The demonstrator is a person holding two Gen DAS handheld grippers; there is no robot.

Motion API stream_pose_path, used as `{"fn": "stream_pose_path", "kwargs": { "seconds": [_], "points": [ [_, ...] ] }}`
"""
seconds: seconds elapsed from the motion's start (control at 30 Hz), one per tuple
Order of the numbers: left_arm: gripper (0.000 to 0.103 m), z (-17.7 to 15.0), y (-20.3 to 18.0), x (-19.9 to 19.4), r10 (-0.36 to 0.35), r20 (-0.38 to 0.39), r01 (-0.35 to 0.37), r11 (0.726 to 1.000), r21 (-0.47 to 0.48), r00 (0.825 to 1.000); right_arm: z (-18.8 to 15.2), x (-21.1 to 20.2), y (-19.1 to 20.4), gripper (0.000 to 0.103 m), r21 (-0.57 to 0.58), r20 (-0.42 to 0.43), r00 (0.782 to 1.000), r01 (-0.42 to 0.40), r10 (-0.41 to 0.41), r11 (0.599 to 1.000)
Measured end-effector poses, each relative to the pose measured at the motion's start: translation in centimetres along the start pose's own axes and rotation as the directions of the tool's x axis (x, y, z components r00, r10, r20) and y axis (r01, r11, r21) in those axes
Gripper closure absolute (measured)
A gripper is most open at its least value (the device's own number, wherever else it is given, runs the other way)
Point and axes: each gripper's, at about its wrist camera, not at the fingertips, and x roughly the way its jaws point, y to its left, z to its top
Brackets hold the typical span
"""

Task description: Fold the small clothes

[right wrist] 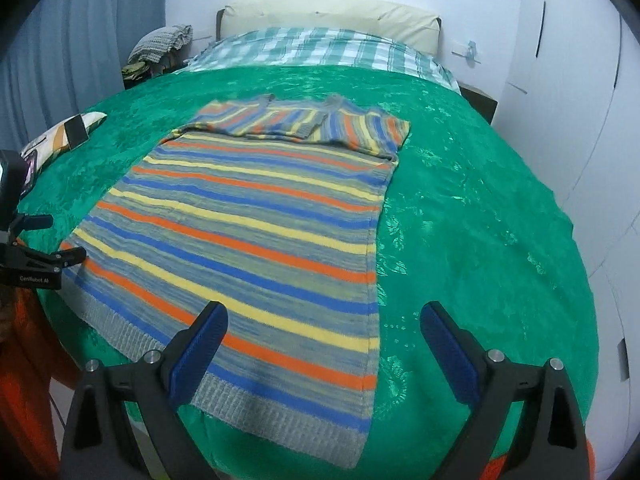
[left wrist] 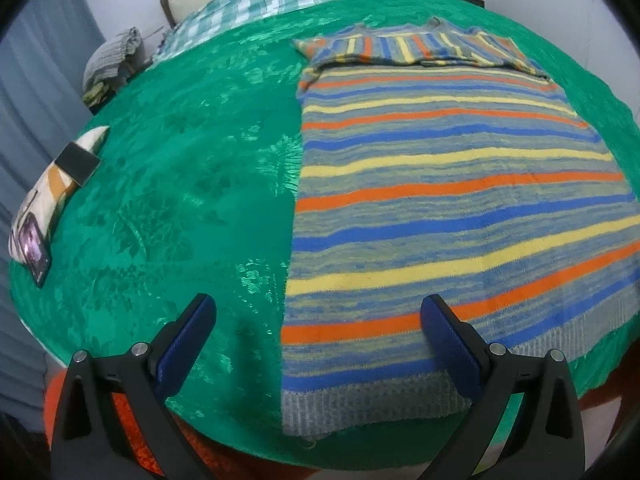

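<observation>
Both the left tool (left wrist: 318, 312) and right tool (right wrist: 324, 320) gape empty above the striped knit sweater (right wrist: 256, 232), sleeves folded in, on the green bedspread (right wrist: 460, 220).

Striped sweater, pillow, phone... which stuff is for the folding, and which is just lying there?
For the folding:
striped sweater
left gripper, jaws open
right gripper, jaws open
green bedspread under it

Just lying about:
phone
small patterned pillow
checked blanket

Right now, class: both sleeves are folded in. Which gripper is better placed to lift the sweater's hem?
Neither clearly: the left gripper straddles the striped sweater's left hem corner, the right gripper its right corner. Both jaws stand open.
</observation>
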Motion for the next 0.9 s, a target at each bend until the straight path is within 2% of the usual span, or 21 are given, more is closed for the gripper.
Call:
{"fn": "stream_pose_path", "kwargs": {
  "seconds": [0.23,0.9],
  "points": [
    [0.001,0.02,0.72,0.27,-0.001,-0.009,0.001,1.000,-0.029,1.000,-0.25,0.50,-0.13,0.008,0.008,-0.017,1.000,0.006,-0.006,1.000],
    [0.001,-0.23,0.56,0.51,0.040,-0.003,-0.040,0.999,-0.012,0.999,-0.45,1.03,-0.78,0.008,0.029,-0.030,1.000,0.008,-0.007,1.000]
  ]
}}
